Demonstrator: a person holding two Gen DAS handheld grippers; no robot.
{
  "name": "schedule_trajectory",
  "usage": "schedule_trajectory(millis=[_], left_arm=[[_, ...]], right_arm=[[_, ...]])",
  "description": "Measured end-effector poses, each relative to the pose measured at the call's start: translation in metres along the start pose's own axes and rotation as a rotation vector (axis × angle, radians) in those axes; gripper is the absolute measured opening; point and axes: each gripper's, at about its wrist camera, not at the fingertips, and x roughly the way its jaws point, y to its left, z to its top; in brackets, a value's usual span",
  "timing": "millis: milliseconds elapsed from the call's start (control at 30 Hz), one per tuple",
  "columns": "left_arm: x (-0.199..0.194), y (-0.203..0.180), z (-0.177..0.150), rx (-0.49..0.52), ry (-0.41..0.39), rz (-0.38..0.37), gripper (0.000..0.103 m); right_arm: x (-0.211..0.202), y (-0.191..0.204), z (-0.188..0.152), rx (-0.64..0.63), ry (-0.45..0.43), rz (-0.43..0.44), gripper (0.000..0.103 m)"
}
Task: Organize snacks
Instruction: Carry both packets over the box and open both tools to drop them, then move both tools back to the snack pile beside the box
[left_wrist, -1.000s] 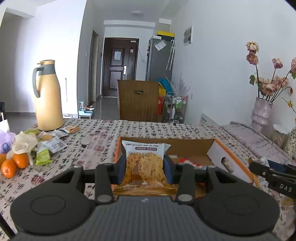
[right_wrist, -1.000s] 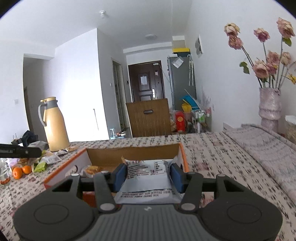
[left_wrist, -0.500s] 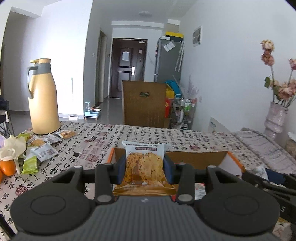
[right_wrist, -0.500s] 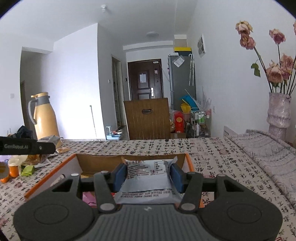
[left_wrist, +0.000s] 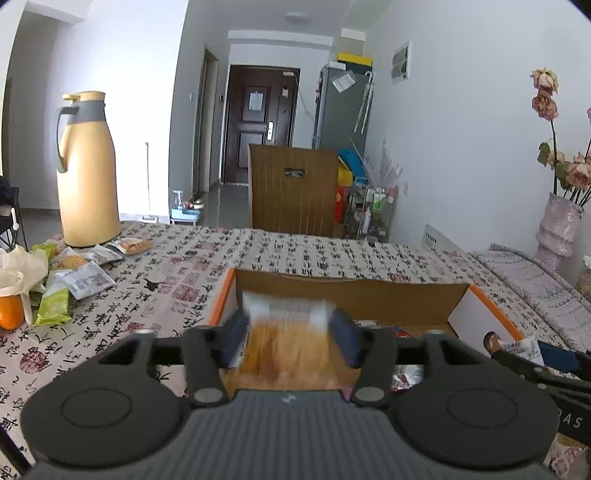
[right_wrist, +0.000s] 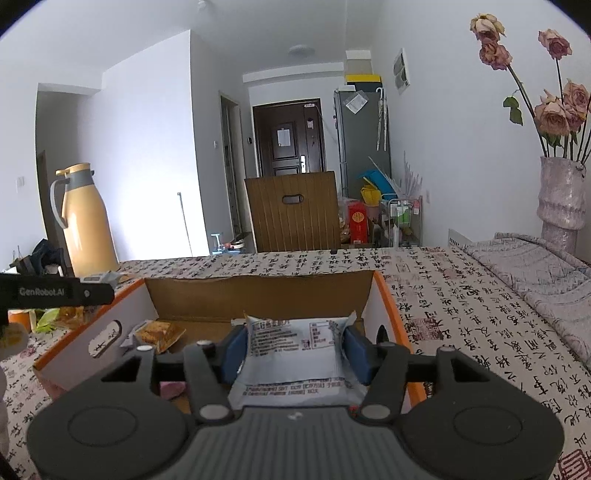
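An open cardboard box with orange edges (left_wrist: 369, 291) (right_wrist: 258, 295) sits on the table. My left gripper (left_wrist: 290, 332) is over its left part; its jaws stand wider than the orange-and-white snack packet (left_wrist: 288, 339), which is motion-blurred between them. My right gripper (right_wrist: 295, 343) is shut on a grey-white snack packet (right_wrist: 295, 354) above the box's right part. Several packets lie inside the box (right_wrist: 159, 332). More loose packets (left_wrist: 85, 273) lie on the table at the left.
A yellow thermos jug (left_wrist: 86, 173) stands at the far left, with oranges (left_wrist: 9, 317) and a white wrapper near it. A vase of dried roses (right_wrist: 561, 195) stands at the right. A wooden chair back (left_wrist: 295, 188) is beyond the table's far edge.
Both grippers have moved over the box. The left gripper's jaws have spread and its orange packet is blurred, slipping down. The right gripper still grips its packet.
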Motion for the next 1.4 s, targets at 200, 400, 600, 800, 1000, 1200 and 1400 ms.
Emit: schedule_trajectory(millis=[200,400,600,800,1000,1200,1400], left_arm=[[-0.005,0.004,0.002,-0.036,-0.029,0.036,0.103],[-0.005,0.004,0.003,-0.041,-0.019,0.038,0.103],[-0.008,0.001,0.005,-0.038,-0.020,0.031,0.103],[-0.017,0.003,0.013,-0.054,-0.025,0.022,0.103],[-0.026,0.005,0.017,-0.064,-0.015,0.008,0.103],[-0.044,0.006,0.013,-0.053,-0.009,-0.013,0.103],[-0.069,0.006,0.003,-0.040,-0.016,-0.031,0.103]], right_arm=[[-0.004,-0.004,0.002,0.019,-0.019,-0.016,0.102],[0.000,-0.004,0.000,0.024,-0.005,-0.027,0.103],[-0.002,-0.003,0.001,0.020,-0.011,-0.033,0.103],[-0.013,-0.002,0.007,0.011,-0.029,-0.024,0.103],[-0.032,0.001,0.012,-0.006,-0.040,-0.014,0.103],[-0.053,-0.001,0.007,0.002,-0.051,-0.005,0.103],[-0.077,0.001,-0.003,0.000,-0.048,0.003,0.103]])
